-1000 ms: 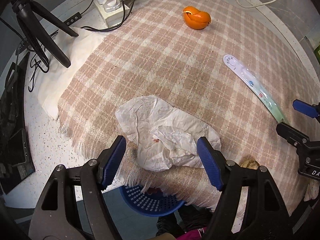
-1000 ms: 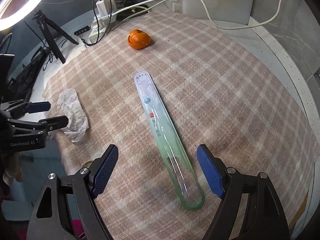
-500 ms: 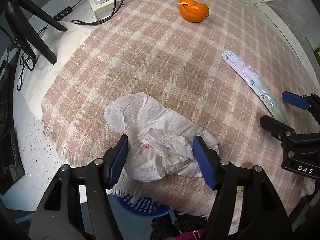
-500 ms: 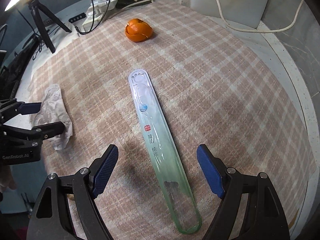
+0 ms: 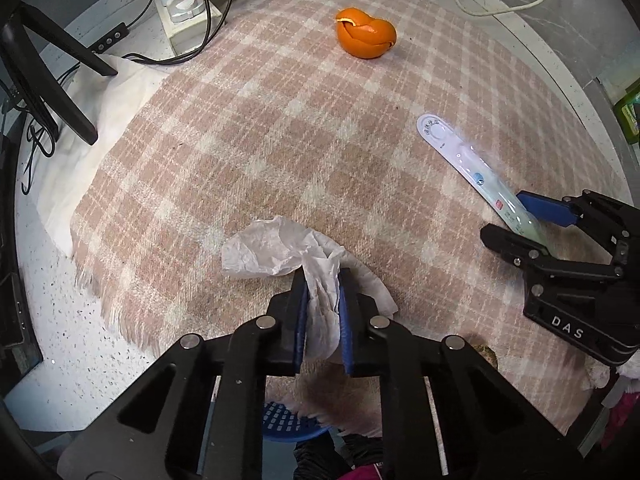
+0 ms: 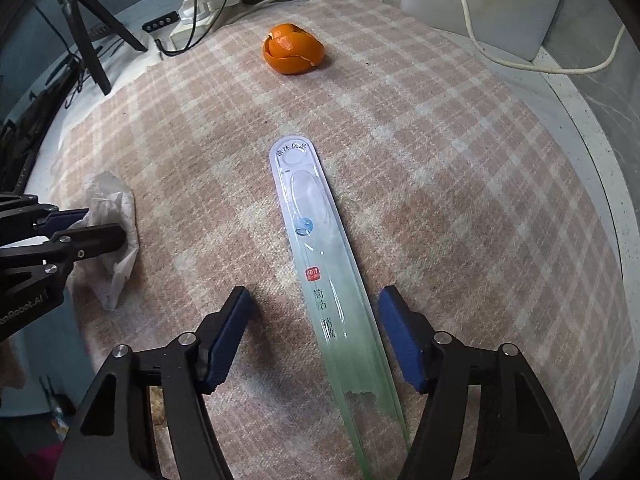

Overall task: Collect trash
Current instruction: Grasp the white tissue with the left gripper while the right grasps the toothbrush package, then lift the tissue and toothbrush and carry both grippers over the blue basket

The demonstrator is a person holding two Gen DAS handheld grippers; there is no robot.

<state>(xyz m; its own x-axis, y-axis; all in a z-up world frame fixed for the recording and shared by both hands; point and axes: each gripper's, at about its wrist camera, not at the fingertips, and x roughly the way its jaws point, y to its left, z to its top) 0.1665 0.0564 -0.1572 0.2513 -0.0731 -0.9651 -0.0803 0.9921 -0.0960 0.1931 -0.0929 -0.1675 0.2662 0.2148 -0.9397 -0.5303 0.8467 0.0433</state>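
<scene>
2 grippers on the go over a pink plaid blanket [image 5: 280,128] spread on a speckled white table [image 5: 60,344]. Nearest the edge, the left gripper [image 5: 323,312] is pinched tight on a crumpled white tissue [image 5: 280,248]; the paper is squeezed between the blue pads [image 5: 301,320], and the loose rest of it flops out onto the blanket ahead and to the sides. Right under that spot, below the fringe of the blanket, a blue mesh basket [image 5: 280,420] peeks out.

Over on the other side, the right gripper [image 6: 316,336] is spread wide, 1 finger either side of a long clear plastic toothbrush package [image 6: 316,248] lying flat on the blanket. Neither pad touches it as far as I can see. The package has a white rounded far end, a green tint at the near end, plus a small red stamp and some printed characters partway along.

Further back, well apart from both, sits an orange peel [image 6: 294,54], curled up like a cup. Past the blanket's far edge: a white power strip [image 5: 188,20] with cables, and black tripod legs [image 6: 86,44] off to the left.
</scene>
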